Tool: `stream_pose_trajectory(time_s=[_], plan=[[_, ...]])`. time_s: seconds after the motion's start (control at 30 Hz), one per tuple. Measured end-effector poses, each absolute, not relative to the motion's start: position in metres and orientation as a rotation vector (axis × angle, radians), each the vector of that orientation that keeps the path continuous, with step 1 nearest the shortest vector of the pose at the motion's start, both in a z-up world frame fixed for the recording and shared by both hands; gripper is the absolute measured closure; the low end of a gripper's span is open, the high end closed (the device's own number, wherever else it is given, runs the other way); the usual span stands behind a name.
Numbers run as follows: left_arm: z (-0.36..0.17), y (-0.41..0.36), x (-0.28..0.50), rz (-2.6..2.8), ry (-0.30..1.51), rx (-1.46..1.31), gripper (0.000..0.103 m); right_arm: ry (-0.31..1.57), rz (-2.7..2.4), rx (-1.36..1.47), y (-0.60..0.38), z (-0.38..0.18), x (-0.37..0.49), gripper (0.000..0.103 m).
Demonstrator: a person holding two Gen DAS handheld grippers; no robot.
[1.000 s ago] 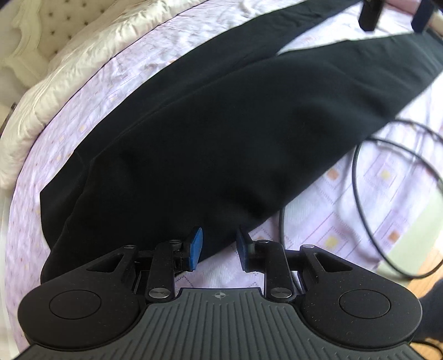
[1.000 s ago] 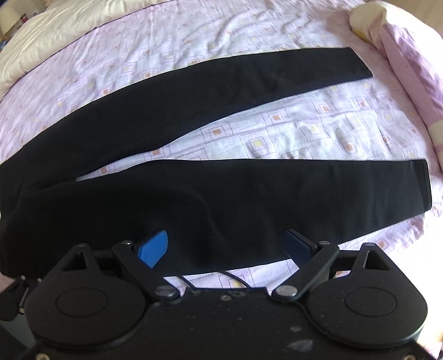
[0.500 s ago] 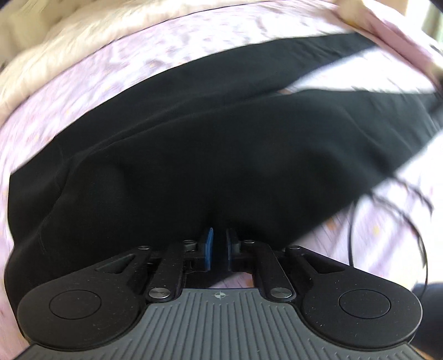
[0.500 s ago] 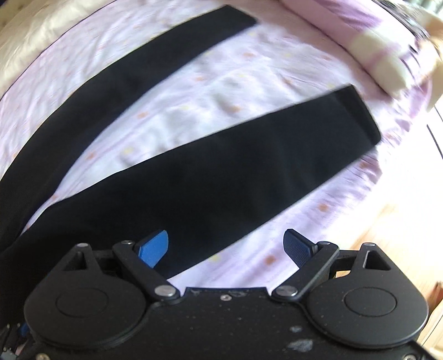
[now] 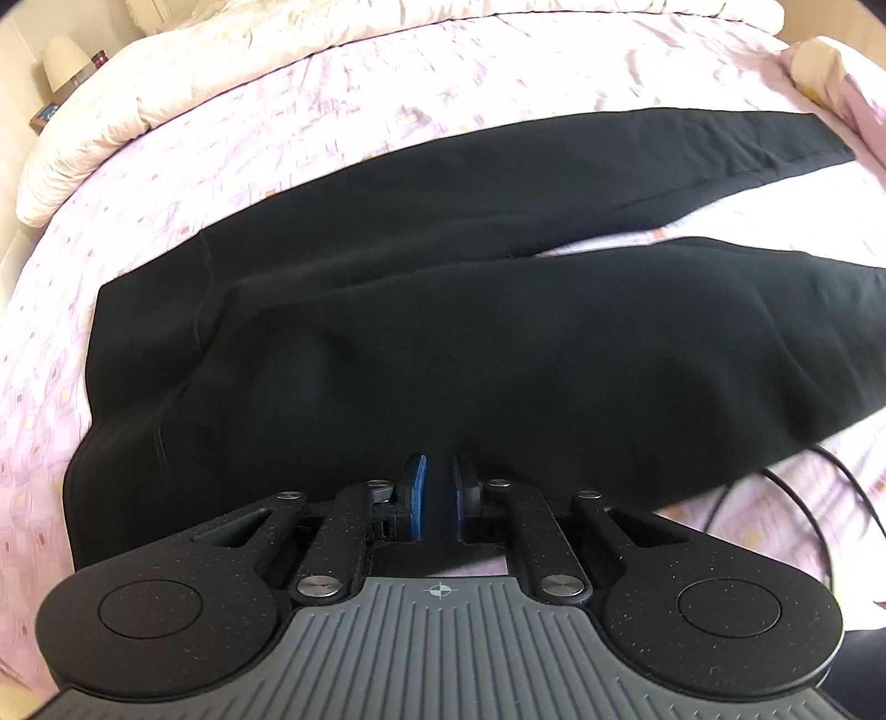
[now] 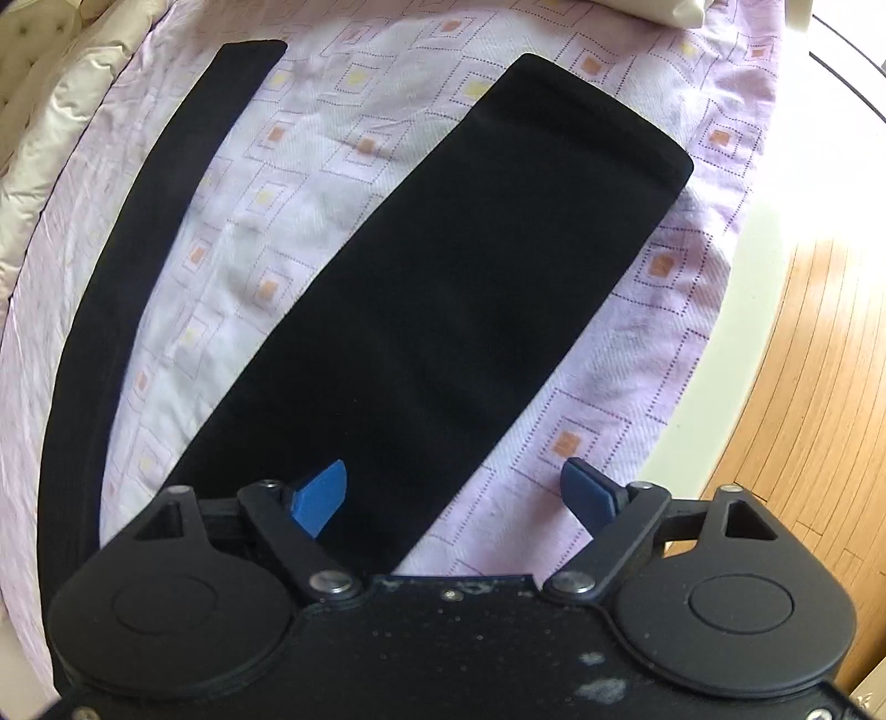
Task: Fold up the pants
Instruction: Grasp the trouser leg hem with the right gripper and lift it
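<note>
Black pants lie spread on a pink patterned bed sheet, waist to the left, both legs running right. My left gripper is shut on the near edge of the pants at the hip, with black cloth pinched between its blue pads. In the right wrist view the near leg runs away to its cuff, and the far leg lies to the left. My right gripper is open and empty over the near leg's right edge.
A cream duvet is bunched along the far side of the bed. A black cable loops on the sheet at the right. A pillow lies past the cuffs. The bed edge and wooden floor are to the right.
My left gripper has closed on the pants' near edge. My right gripper has moved along the near leg toward its cuff and stayed open.
</note>
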State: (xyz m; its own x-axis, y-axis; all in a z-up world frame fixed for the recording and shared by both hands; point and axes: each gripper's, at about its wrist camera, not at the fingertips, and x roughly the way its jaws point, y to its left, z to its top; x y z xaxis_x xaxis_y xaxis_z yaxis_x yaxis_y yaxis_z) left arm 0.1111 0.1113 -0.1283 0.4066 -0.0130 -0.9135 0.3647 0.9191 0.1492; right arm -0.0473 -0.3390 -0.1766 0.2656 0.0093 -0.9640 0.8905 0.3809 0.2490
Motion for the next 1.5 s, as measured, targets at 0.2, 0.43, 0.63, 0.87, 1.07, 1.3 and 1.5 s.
stream_pose_trajectory(time_s=[0.2,0.43,0.63,0.87,1.07,1.3,1.5], plan=[[-0.127,0.106,0.092,-0.262,1.133,0.351,0.092,1.082,-0.612,1.056,-0.342,-0.167,-0.03,0.094],[-0.127,0.104,0.076,-0.301,1.104,0.398,0.092,0.992,-0.517,0.879,-0.343,-0.108,0.02,0.095],[-0.133,0.101,0.071,-0.311,1.075,0.428,0.092,0.98,-0.486,0.848,-0.349,-0.089,0.077,0.095],[-0.136,0.097,0.063,-0.328,1.041,0.463,0.092,1.0,-0.477,0.813,-0.343,-0.083,0.108,0.095],[-0.149,0.093,0.047,-0.304,1.031,0.545,0.092,1.018,-0.495,0.808,-0.34,-0.086,0.109,0.095],[-0.162,0.086,0.041,-0.294,1.034,0.617,0.091,1.026,-0.509,0.824,-0.34,-0.084,0.104,0.094],[-0.171,0.074,0.04,-0.301,0.994,0.7,0.09,1.03,-0.509,0.819,-0.337,-0.082,0.102,0.094]])
